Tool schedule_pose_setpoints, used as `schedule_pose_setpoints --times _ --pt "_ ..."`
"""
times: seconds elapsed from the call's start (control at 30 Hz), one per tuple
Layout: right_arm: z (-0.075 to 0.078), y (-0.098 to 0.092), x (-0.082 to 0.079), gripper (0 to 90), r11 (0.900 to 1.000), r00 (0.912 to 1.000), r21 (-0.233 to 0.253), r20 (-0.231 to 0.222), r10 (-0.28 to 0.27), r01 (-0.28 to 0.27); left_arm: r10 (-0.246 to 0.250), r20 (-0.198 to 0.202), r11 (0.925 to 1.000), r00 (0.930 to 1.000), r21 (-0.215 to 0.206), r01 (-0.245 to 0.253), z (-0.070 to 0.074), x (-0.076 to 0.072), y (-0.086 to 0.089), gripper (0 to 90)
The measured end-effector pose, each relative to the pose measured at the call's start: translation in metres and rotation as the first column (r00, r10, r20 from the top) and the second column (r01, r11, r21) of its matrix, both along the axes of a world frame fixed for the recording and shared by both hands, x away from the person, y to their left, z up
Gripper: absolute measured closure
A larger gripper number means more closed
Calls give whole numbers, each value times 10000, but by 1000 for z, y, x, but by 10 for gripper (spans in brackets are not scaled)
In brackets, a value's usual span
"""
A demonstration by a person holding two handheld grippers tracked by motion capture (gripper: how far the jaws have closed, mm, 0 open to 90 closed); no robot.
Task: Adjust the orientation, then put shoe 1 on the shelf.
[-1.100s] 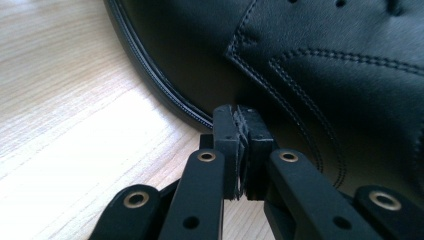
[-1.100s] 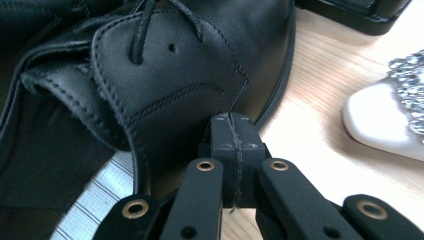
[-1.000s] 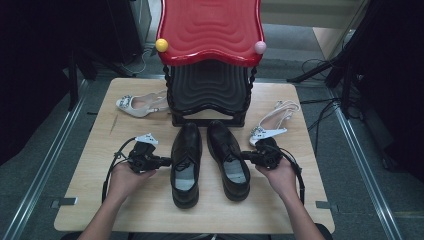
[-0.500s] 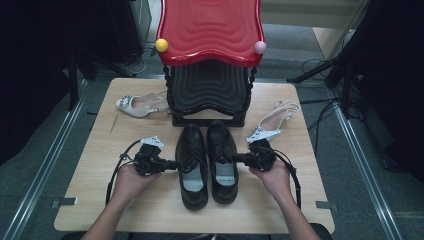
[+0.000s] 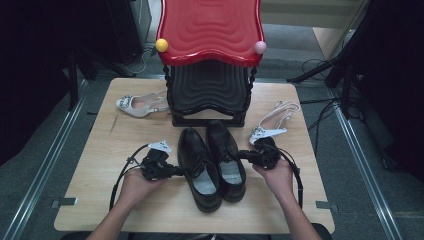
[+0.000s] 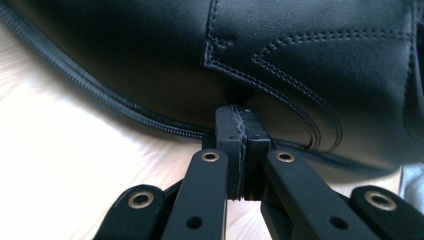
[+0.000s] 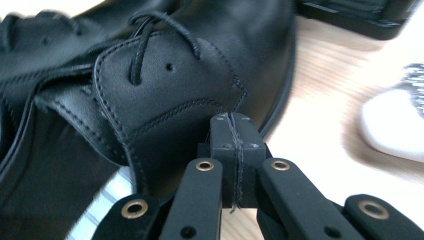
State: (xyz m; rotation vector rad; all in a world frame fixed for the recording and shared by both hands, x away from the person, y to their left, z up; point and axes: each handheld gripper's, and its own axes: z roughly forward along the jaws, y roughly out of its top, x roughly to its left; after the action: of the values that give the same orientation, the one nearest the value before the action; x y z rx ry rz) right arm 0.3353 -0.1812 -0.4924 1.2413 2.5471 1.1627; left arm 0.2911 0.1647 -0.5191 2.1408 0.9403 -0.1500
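On the desk, left tool and right tool, both closed on nothing, flank two black shoes; press evenly inward so the pair stays aligned.

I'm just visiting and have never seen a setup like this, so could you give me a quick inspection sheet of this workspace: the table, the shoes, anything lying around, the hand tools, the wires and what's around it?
Surface: light wooden table, bare at the front edge.
Job's things: two black lace-up shoes side by side, toes toward the rack.
Clutter: pale slingback shoe at back left; white strappy sandal at right.
Grippers: left gripper shut, tips pressed to the left shoe's side; right gripper shut, tips against the right shoe's side.
Cables: black cable loops from the left gripper; another trails from the right.
Surroundings: red-topped black rack at the table's back; grey floor, dark stands.
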Motion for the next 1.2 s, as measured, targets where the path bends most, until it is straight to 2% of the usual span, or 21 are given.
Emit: schedule_pose_setpoints --times 0.1,0.2,0.27,0.4,0.5,0.6,0.67,0.73,0.83,1.0,1.1,1.2 --pt "2 -8 1 900 9990 9991 115 53 -430 429 -175 -7 9995 9998 -270 175 -3 -4 -12 900" --pt "4 -12 2 900 9977 9978 193 149 -649 646 -391 46 9990 9992 -235 392 -3 -6 -17 900" --pt "5 -19 2 854 9959 9969 450 111 -785 779 -520 -71 9986 9986 -63 519 1 -5 -16 891" --pt "10 -22 -1 841 9960 9970 516 238 -737 724 -322 45 9984 9995 -462 323 11 -7 -7 828" --pt "15 -23 -5 814 9950 9969 694 269 -742 722 -127 237 9992 9996 -366 135 19 -7 -1 758" --pt "19 -24 -10 788 9954 9968 661 342 -718 694 -68 186 9997 9998 -218 72 20 -6 2 708" --pt "22 -24 -13 780 9962 9971 574 357 -675 653 -98 296 10000 9995 -15 99 21 -5 2 672" --pt "26 -26 -18 771 9961 9968 590 410 -684 660 -23 325 9999 9995 -108 26 23 -3 4 649" --pt "30 -27 -23 751 9955 9973 700 311 -667 644 38 386 10000 9992 12 -39 26 0 7 599" --pt "36 -20 -35 725 9976 9987 581 309 -396 377 139 551 9993 9984 328 -157 30 6 11 539" --pt "37 -16 -39 711 9984 9993 517 279 -241 226 218 670 9991 9975 337 -241 31 8 12 528" --pt "39 -8 -47 683 9990 10000 449 67 -20 17 254 636 9992 9976 302 -273 33 11 13 479"
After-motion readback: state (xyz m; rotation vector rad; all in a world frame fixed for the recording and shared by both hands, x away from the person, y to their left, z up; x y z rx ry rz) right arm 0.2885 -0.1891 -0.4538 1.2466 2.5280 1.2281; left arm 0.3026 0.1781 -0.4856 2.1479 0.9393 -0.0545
